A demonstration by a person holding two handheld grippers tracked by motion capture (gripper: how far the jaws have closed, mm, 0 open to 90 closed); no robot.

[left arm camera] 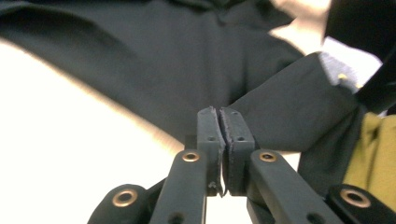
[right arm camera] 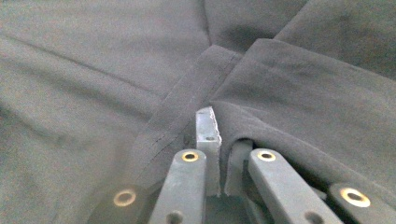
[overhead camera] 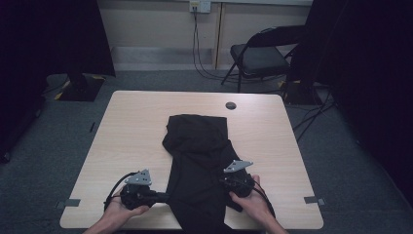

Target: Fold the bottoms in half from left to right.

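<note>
Nearest us, our left gripper [overhead camera: 163,197] pinches the left edge of the black garment [overhead camera: 199,161], which lies down the middle of the table [overhead camera: 131,126] with its near end over the front edge. Our right gripper [overhead camera: 225,183] is clamped on a fold at its right hem. We should lift both sides evenly, keeping the cloth taut.

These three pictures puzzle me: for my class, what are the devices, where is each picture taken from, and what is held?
A person stands at a light wooden table holding a hand-held two-jaw tool in each hand. The high view looks down from above. The other two come from cameras riding on the tools. A dark, crumpled cloth garment lies on the table. The left gripper is shut on the garment's edge. The right gripper is shut on a fold of the same garment, which drapes over one jaw.
</note>
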